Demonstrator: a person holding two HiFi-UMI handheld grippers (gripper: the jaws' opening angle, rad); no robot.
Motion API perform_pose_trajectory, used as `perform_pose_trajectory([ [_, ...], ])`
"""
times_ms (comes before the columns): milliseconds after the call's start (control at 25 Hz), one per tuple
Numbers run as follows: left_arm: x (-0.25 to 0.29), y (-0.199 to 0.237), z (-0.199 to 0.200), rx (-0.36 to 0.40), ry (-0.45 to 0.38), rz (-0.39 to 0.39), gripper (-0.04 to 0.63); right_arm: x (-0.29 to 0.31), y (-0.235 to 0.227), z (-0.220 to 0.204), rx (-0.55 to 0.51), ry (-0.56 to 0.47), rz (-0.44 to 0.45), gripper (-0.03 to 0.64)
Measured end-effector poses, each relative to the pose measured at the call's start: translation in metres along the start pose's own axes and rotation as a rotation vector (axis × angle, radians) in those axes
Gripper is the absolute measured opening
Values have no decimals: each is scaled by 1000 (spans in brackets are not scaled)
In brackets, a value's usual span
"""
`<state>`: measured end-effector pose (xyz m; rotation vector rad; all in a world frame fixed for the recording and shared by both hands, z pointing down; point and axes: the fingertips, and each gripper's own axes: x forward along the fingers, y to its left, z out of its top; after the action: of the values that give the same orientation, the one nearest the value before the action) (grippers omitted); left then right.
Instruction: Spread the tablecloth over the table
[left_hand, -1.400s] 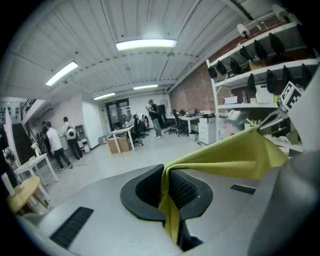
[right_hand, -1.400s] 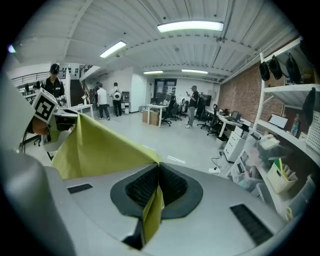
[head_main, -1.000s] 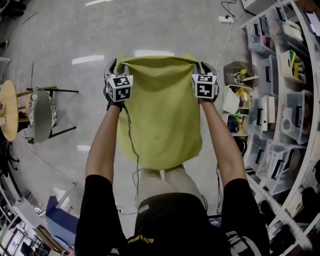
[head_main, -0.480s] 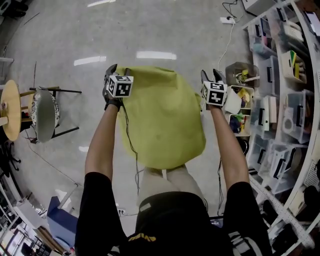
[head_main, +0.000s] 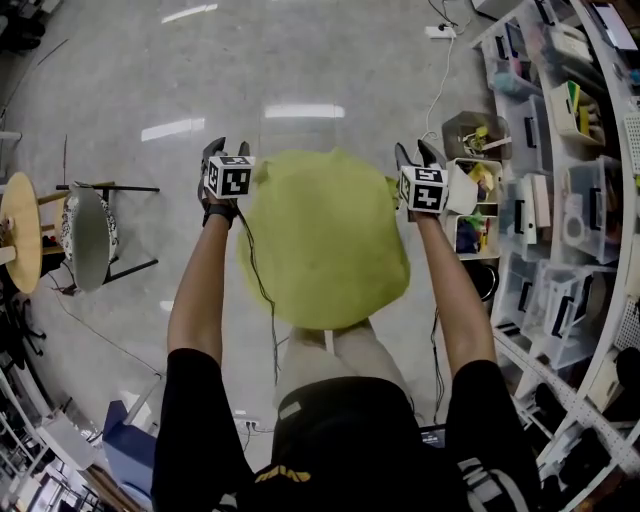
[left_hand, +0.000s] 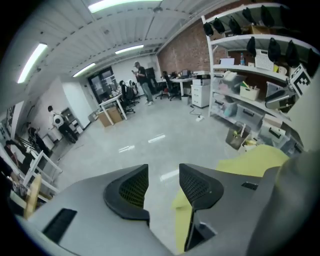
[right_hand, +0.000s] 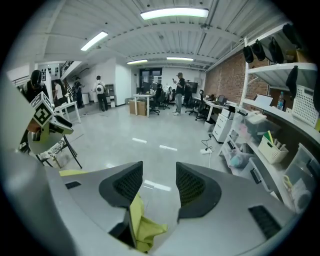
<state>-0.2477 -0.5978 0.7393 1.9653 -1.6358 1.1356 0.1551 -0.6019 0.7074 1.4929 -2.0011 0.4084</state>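
The yellow-green tablecloth (head_main: 325, 240) lies spread in a rounded shape in front of me; whatever is under it is hidden. My left gripper (head_main: 222, 148) is at its far left edge. Its jaws stand apart and are closing slightly, pressing on nothing. In the left gripper view (left_hand: 164, 182) a fold of the cloth (left_hand: 182, 220) hangs below the right jaw. My right gripper (head_main: 420, 150) is at the cloth's far right edge, jaws apart and closing slightly. In the right gripper view (right_hand: 159, 182) a cloth corner (right_hand: 142, 227) lies loose under the left jaw.
Shelves with plastic bins (head_main: 560, 200) run along the right. Open boxes of small items (head_main: 475, 190) stand on the floor by my right gripper. A folding chair (head_main: 85, 230) and a round wooden top (head_main: 20, 225) are at the left. A power strip (head_main: 437, 30) lies far off.
A second ago both grippers held the cloth's top corners taut. They have since let go and moved apart, and the cloth has sunk into a rounded drape.
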Motion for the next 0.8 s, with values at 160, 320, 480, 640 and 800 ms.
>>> perform_pose_trajectory([
  [160,-30,-11,-2,-93,-93,-42,195,-19,-8,-19,2,4,7,198],
  [320,-80,-36,-19,-154,-176,-94,188,-50,-17,-75,-14,64,52,175],
  [480,-131,-67,-59,-186,-205,-153,181,-86,-3,-154,-6,177,191,124],
  [640,-163,-84,-110,-263,-175,-162,181,-106,18,-217,-37,275,270,112],
  [800,-180,-103,-147,-301,-147,-169,181,-106,34,-249,-92,337,296,87],
])
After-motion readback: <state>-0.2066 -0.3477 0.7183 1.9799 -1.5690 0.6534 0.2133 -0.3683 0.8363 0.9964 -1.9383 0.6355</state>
